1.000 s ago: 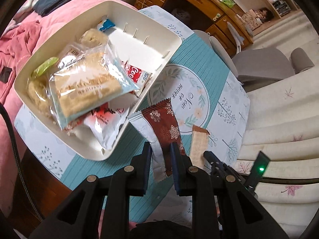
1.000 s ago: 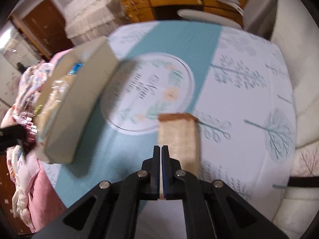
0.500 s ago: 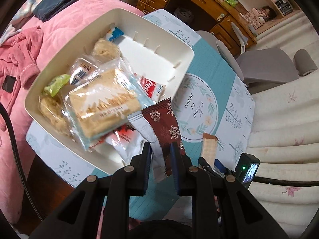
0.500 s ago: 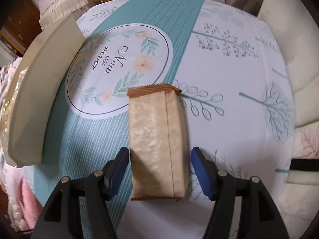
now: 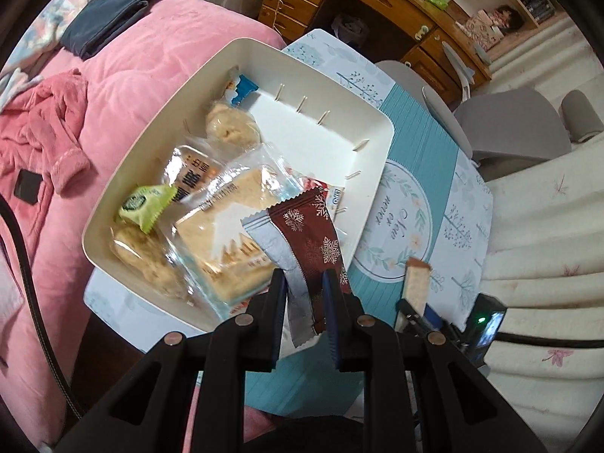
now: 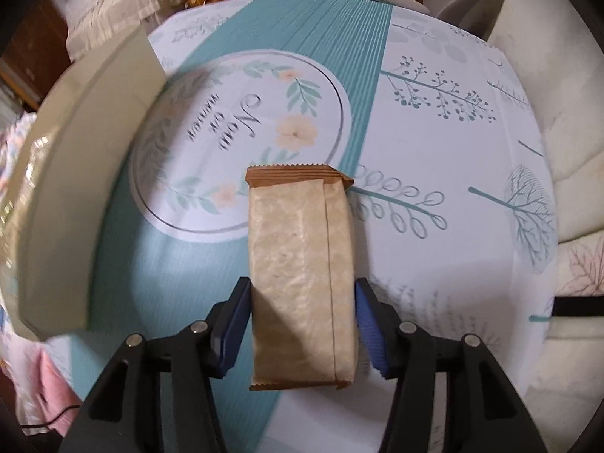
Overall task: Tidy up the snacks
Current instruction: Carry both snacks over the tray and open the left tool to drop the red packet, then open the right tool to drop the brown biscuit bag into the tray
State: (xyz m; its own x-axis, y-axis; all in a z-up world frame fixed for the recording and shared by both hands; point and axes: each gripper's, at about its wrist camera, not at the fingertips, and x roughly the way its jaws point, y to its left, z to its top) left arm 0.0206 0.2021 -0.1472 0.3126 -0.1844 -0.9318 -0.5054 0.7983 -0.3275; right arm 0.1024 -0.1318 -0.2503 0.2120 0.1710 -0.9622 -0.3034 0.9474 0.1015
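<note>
Maroon snowflake packet (image 5: 313, 241) sits clamped in the left gripper (image 5: 304, 315) fingers over the tray (image 5: 241, 56), so drop it low, while the right gripper (image 6: 302, 324) fingers are closing around the tan bar (image 6: 302, 275) on the bench (image 6: 434, 143), not yet pressing it.

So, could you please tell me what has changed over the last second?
The left tool carried the dark red snowflake wrapper from the tablecloth over the cream plastic tray, grip unchanged. The right tool opened from shut; its jaws are now closing around the flat beige snack packet.
</note>
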